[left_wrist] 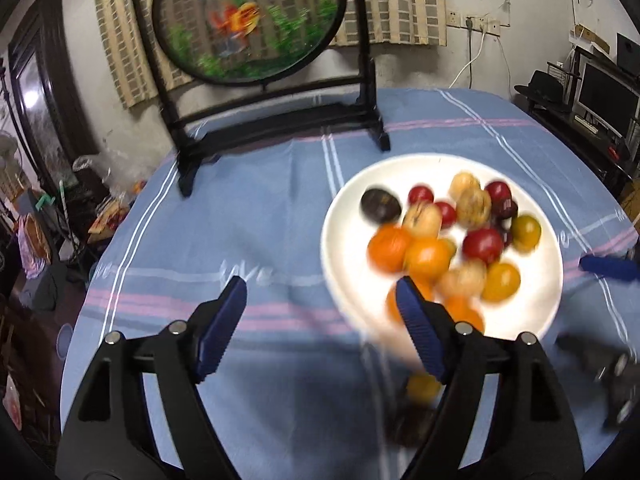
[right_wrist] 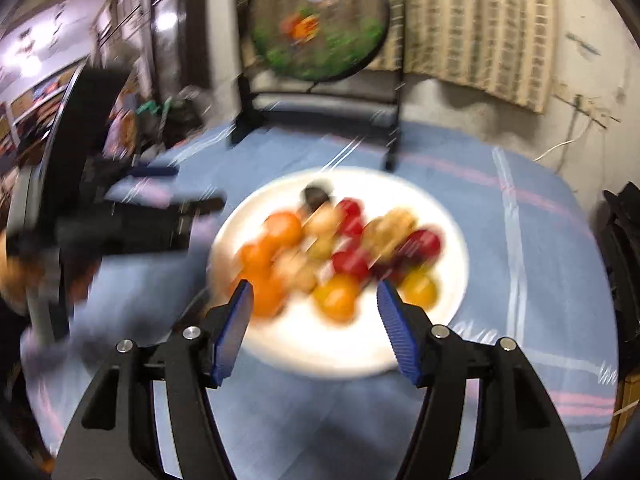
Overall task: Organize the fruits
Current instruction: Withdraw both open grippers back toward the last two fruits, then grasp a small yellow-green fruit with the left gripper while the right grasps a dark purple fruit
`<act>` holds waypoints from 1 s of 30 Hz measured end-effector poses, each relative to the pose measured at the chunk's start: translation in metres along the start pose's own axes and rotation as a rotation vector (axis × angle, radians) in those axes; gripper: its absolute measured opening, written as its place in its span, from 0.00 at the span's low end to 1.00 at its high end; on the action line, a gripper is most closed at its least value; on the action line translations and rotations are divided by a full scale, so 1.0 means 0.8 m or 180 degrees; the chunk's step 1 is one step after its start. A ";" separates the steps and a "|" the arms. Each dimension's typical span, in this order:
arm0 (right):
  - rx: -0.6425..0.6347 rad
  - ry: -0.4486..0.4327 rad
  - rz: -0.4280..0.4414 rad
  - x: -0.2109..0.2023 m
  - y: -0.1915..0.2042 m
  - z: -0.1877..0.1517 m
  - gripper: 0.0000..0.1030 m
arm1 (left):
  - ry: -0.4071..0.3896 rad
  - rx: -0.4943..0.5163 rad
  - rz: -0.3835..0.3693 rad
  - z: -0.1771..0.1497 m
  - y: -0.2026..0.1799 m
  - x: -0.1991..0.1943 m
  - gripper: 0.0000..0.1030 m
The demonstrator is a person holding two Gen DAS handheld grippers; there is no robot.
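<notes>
A: Fruits (left_wrist: 444,240) sit heaped on the white plate (left_wrist: 344,200), which rests on the worktop (left_wrist: 240,208) under a blue striped cloth. We count oranges (left_wrist: 390,249), red plums (left_wrist: 483,245), yellow fruits (left_wrist: 501,281), pale tan ones and one dark round fruit (left_wrist: 380,205) at the far edge. One more yellow fruit (left_wrist: 423,387) appears to lie at the plate's near side, but blur prevents confirmation of where it rests.

B: State of the left hand-held gripper (left_wrist: 320,296)?

A: Jaws stand well apart with nothing between the pads. It is aimed at the bare cloth just left of the plate; its right finger overlaps the plate rim in the left wrist view.

B: And the right hand-held gripper (right_wrist: 314,292)?

A: Also spread, also empty. It points down at the near part of the heap, framing a yellow fruit (right_wrist: 336,298) and the edge of an orange (right_wrist: 264,296). We judge that both are held open so that a fruit can be taken between the pads.

B: Obstructions?

A: A framed round goldfish panel (left_wrist: 248,20) stands on its dark base behind the plate, well apart from the fruits. The heap is tight: we judge that closing on one piece may push its neighbours.
</notes>
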State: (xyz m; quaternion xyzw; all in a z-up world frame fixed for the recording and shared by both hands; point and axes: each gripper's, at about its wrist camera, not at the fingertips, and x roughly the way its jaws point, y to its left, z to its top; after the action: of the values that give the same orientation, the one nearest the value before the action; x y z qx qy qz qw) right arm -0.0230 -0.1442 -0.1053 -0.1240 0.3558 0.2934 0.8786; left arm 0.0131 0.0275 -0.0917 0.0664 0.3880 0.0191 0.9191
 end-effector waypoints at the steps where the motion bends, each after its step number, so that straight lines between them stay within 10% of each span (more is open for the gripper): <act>1: -0.0069 0.0049 0.0040 0.002 0.013 -0.008 0.62 | 0.0025 0.0002 0.0009 -0.008 0.004 -0.004 0.76; 19: -0.0168 0.0462 0.0128 0.107 0.107 -0.019 0.58 | 0.0231 -0.0149 -0.0044 -0.074 0.056 -0.020 0.76; 21: -0.0167 0.0428 0.0172 0.103 0.108 -0.019 0.42 | 0.0252 -0.0146 -0.0067 -0.075 0.055 -0.017 0.76; 30: -0.0058 0.0289 0.0207 0.048 0.070 -0.039 0.42 | 0.0297 0.0092 -0.0197 -0.083 0.012 -0.016 0.76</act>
State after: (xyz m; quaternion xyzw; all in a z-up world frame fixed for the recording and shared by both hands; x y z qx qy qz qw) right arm -0.0522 -0.0966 -0.1552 -0.1336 0.3964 0.3191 0.8504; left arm -0.0432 0.0431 -0.1272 0.0666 0.4326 -0.0119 0.8990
